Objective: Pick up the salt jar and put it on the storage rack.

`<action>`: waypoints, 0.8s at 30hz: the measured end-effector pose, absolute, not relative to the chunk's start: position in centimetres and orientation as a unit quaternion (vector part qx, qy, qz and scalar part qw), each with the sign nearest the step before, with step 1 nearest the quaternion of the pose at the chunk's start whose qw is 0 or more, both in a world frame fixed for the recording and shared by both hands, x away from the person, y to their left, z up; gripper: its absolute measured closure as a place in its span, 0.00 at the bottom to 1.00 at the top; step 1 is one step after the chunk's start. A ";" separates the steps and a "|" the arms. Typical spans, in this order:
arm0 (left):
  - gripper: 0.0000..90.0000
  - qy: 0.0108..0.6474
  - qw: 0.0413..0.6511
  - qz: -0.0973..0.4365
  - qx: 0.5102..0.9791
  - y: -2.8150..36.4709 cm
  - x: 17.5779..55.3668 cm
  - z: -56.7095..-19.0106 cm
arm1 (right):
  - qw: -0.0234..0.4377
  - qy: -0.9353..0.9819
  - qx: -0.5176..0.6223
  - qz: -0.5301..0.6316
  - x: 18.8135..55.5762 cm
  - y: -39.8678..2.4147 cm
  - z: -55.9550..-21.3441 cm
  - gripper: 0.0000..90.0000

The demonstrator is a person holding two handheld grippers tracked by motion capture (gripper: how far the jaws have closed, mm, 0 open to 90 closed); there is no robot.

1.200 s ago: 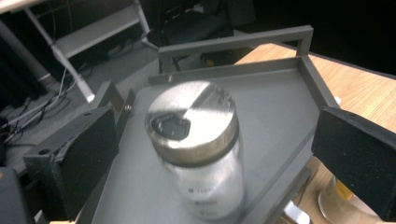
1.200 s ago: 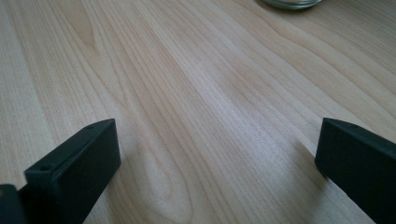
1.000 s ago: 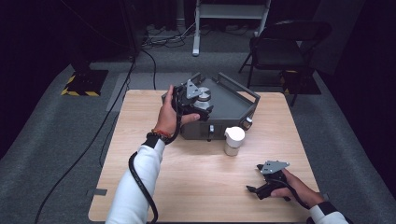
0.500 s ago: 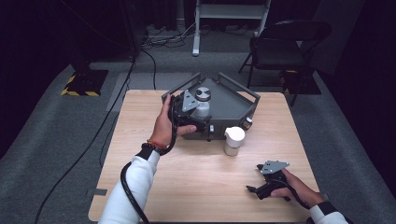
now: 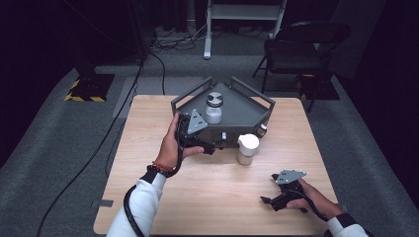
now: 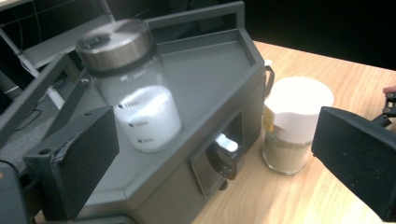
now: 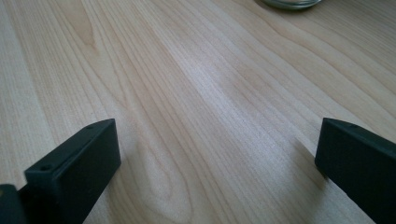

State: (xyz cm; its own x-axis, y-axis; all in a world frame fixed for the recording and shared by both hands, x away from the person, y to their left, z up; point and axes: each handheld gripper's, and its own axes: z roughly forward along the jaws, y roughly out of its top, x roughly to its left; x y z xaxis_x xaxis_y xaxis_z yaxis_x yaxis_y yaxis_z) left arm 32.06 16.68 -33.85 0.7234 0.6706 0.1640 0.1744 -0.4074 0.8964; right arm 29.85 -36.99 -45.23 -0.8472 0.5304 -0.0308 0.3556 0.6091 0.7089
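Note:
A clear jar [image 5: 214,107] with a silver lid and white powder stands upright on the grey angular tray [image 5: 247,111]. My left gripper [image 5: 205,145] hovers at the tray's front left edge, open, nothing between its jaws. In the left gripper view the jar [image 6: 135,93] sits just ahead, between the wide-apart jaws of the gripper [image 6: 212,158]. A second jar [image 5: 247,149] with a white lid stands on the table in front of the tray, and appears as the white-lidded jar [image 6: 294,126]. My right gripper [image 5: 269,190] rests open near the table's front right, over bare wood [image 7: 215,163].
The wooden table [image 5: 148,148] has free room at the left and front centre. The tray has a raised rail [image 5: 197,91] along its back sides and a metal fitting [image 6: 224,158] on its front wall. A chair [image 5: 296,49] stands behind the table.
My left gripper has drawn back from the silver-lidded jar toward the front left, and the jar stays upright on the tray. The right gripper has not moved.

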 end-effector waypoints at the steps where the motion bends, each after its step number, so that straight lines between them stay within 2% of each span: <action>1: 0.00 0.265 0.476 0.262 0.797 16.8 31.9 -34.1 | 0.120 0.889 0.249 0.365 29.8 -37.0 -45.2 0.00; 14: 0.00 0.274 0.460 0.286 0.795 18.2 29.3 -37.7 | 0.120 0.889 0.249 0.365 29.8 -37.0 -45.2 0.00; 18: 0.00 0.275 0.447 0.282 0.803 18.5 29.0 -38.2 | 0.120 0.889 0.249 0.365 29.8 -37.0 -45.2 0.00; 24: 0.00 0.289 0.458 0.273 0.795 19.7 28.8 -39.1 | 0.120 0.889 0.249 0.365 29.8 -37.0 -45.2 0.00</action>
